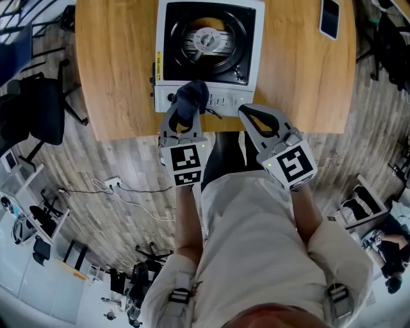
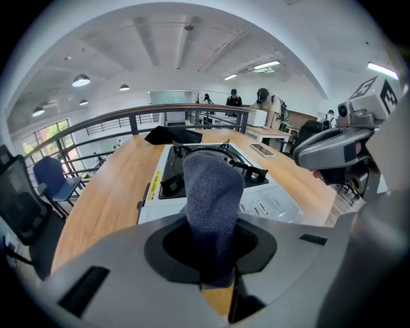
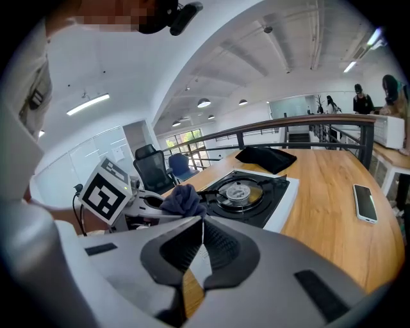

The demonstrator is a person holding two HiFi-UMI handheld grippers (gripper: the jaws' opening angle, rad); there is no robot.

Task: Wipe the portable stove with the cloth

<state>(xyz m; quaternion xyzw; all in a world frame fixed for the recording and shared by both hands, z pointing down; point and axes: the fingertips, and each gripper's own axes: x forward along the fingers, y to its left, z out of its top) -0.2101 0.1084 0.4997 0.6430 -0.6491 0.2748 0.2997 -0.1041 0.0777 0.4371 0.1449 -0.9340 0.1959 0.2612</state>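
Left gripper (image 1: pixel 184 122): jaws pinched on the cloth (image 1: pixel 192 99), which fills the gap between them.
Right gripper (image 1: pixel 246 114): jaws pressed together with nothing between them.
Cloth position: a dark blue bunch standing out past the left gripper's tips, over the front control strip of the portable stove (image 1: pixel 208 48).
Cloth axis: its long axis runs along the jaws, and the free rounded end points away from the person towards the burner.
Stove position: on the wooden table (image 1: pixel 115 70) near its front edge, with the control strip facing the person.
Left forearm (image 1: pixel 186 221): reaches straight forward from the torso, the gripper aimed squarely at the stove front.
Right forearm (image 1: pixel 306 204): reaches forward beside it, the gripper angled inward, its tips near the stove's front right corner.
Also on the table: a phone (image 1: pixel 330 18), well right of the stove.
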